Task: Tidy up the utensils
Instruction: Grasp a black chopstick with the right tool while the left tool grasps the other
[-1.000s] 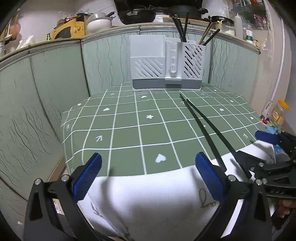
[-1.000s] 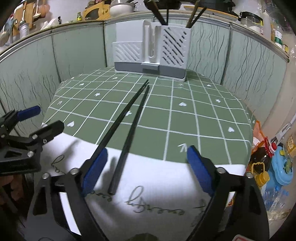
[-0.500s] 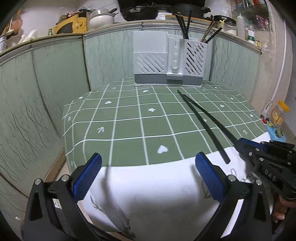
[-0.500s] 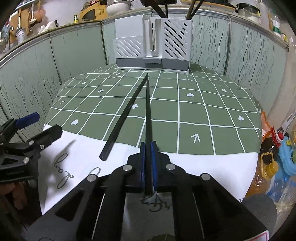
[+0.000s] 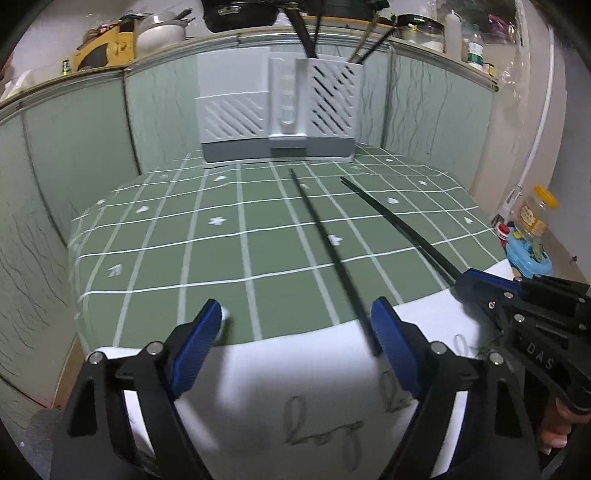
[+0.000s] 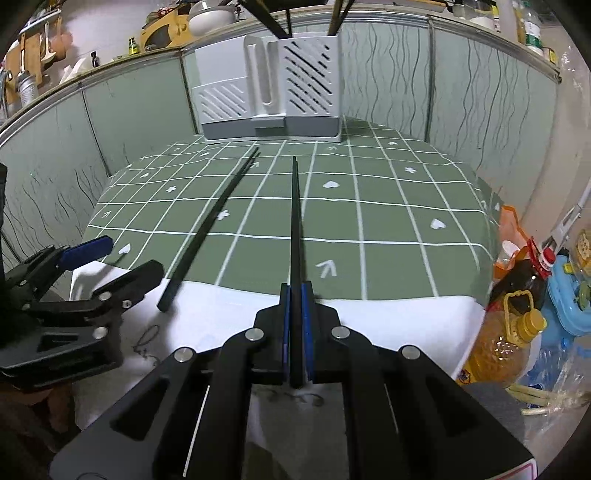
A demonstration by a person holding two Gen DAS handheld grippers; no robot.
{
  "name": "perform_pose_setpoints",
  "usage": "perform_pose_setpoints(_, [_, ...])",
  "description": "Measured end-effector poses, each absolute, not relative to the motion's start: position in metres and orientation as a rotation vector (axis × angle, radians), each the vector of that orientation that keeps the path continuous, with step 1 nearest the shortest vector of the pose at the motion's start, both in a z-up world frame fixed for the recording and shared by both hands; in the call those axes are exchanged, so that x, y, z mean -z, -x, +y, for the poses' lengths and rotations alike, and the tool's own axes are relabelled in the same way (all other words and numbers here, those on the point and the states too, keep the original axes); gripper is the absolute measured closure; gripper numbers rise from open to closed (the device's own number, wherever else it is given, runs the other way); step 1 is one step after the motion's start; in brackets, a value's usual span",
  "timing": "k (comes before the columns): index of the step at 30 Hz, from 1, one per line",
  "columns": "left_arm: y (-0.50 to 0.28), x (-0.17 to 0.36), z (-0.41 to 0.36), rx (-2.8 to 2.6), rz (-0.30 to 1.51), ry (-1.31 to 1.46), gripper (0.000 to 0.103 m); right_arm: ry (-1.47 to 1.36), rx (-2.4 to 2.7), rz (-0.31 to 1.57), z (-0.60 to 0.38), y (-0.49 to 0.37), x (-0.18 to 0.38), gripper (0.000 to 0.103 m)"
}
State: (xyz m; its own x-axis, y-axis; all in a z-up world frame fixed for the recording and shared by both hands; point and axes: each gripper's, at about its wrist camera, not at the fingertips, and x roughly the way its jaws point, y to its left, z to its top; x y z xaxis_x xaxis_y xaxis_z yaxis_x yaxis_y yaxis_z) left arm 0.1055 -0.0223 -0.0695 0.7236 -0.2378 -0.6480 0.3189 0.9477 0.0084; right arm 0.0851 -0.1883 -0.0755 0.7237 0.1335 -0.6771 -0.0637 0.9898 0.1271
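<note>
Right hand-held gripper [image 6: 294, 295]: clamped on one black chopstick [image 6: 295, 221], raised over the tabletop [image 6: 406, 206]. Left hand-held gripper [image 5: 295, 325]: jaws closing, nothing gripped; second chopstick [image 5: 325, 251] lies between them, pointing toward the utensil holder [image 5: 277, 114].

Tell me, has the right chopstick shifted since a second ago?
Yes. The right chopstick, pinched by the right gripper, swung its tip rightward, away from the other chopstick.

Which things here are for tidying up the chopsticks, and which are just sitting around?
For the job:
- held chopstick, pinched in the right gripper
- loose chopstick on the tablecloth, with the left gripper closing near it
- white utensil holder

Just lying about:
- oil bottle
- pots on the ledge
</note>
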Motion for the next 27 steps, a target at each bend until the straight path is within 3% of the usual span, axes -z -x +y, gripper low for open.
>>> perform_pose_setpoints(7, [-0.113, 0.076, -0.043, 0.322, 0.744, -0.143, 0.058, -0.112, -0.102, 0.765, -0.200, -0.082, 0.074, 0.097])
perform_pose_setpoints(9, [-0.114, 0.076, -0.044, 0.317, 0.744, -0.144, 0.072, -0.111, -0.104, 0.765, -0.200, -0.083, 0.074, 0.097])
perform_pose_setpoints(10, [-0.114, 0.076, -0.044, 0.310, 0.743, -0.147, 0.090, -0.110, -0.107, 0.766, -0.199, -0.083, 0.074, 0.097])
perform_pose_setpoints(11, [-0.114, 0.077, -0.044, 0.298, 0.743, -0.149, 0.095, -0.111, -0.108, 0.767, -0.199, -0.083, 0.074, 0.097])
perform_pose_setpoints(27, [-0.113, 0.061, -0.027, 0.289, 0.730, -0.112, 0.095, -0.101, -0.120, 0.747, -0.194, -0.083, 0.061, 0.097])
